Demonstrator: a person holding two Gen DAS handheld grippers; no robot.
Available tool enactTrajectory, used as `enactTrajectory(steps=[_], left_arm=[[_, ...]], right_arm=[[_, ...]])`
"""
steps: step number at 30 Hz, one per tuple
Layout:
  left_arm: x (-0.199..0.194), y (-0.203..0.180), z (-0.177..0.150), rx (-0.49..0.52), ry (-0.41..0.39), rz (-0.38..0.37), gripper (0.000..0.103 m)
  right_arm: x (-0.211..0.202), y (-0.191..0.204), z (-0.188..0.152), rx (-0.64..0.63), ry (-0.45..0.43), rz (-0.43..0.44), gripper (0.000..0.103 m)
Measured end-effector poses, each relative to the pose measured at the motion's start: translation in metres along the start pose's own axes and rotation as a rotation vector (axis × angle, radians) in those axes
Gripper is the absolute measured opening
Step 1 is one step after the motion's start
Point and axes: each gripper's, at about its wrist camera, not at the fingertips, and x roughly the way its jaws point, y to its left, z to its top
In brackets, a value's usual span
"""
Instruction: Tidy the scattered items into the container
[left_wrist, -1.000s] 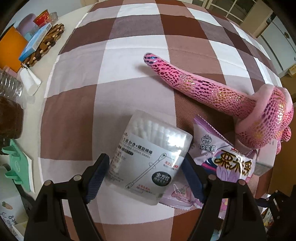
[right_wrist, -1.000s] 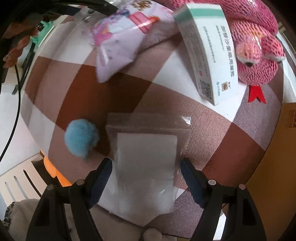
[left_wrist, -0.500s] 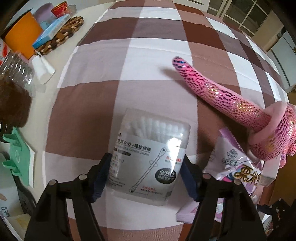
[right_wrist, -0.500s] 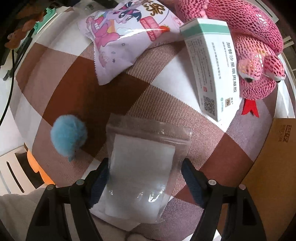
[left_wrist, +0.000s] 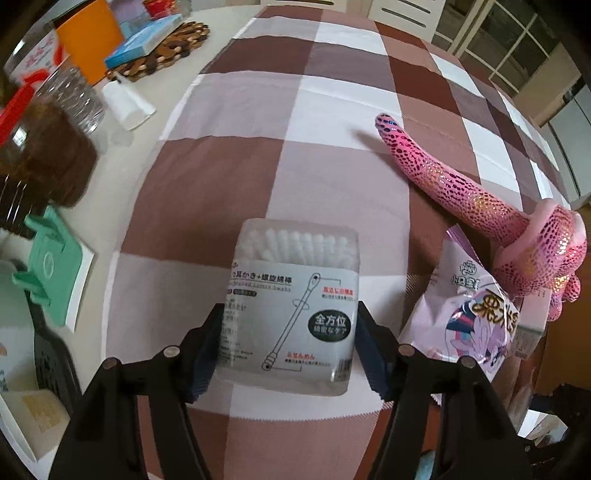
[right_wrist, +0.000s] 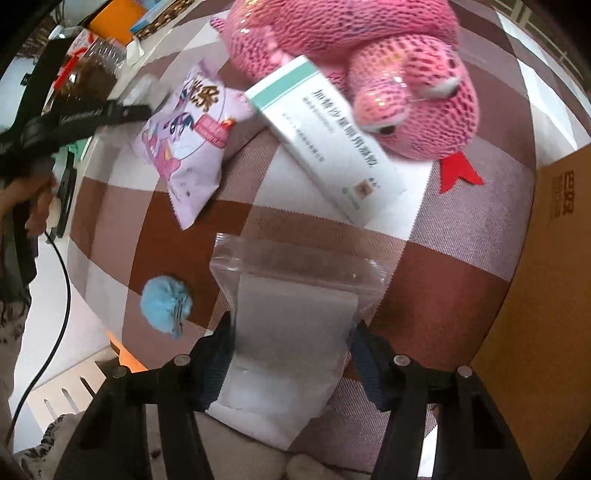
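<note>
The left gripper (left_wrist: 286, 350) is closing its fingers (left_wrist: 207, 347) on the swab box (left_wrist: 291, 302); both blue pads are pressing against the box's sides. The box is lying label up on the checked cloth (left_wrist: 303, 147) that covers the surface. Just right of the box, a snack bag (left_wrist: 465, 314) is lying flat, and beyond that bag a pink snake (left_wrist: 461, 192) is stretching its tail out over the cloth, with its coils at the cloth's right edge. Far left of the box, off the cloth, a green clip (left_wrist: 51, 273), a jar (left_wrist: 44, 155) and a woven mat (left_wrist: 162, 51) are sitting on the bare surface.

The right gripper (right_wrist: 291, 354) is closing its fingers (right_wrist: 218, 354) on a clear pouch (right_wrist: 291, 325) with white filling; the pads are touching its sides. A blue pompom (right_wrist: 166, 302) is resting just left of the pouch. Beyond the pouch, a white carton (right_wrist: 332, 147) is leaning on the snake's head (right_wrist: 410, 99), and the snack bag (right_wrist: 188, 147) is lying to the carton's left. A cardboard box (right_wrist: 546, 295) is standing right of the pouch, past the cloth's edge.
</note>
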Motion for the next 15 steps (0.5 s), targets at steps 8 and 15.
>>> enactTrajectory(steps=[8, 15], left_arm=[[-0.028, 0.019, -0.019, -0.032, -0.034, -0.009, 0.064], [-0.045, 0.029, -0.034, -0.069, -0.039, -0.016, 0.064]], right_arm=[[-0.028, -0.001, 0.007, -0.014, -0.056, 0.034, 0.061], [-0.046, 0.004, 0.011, -0.021, -0.105, 0.048, 0.061]])
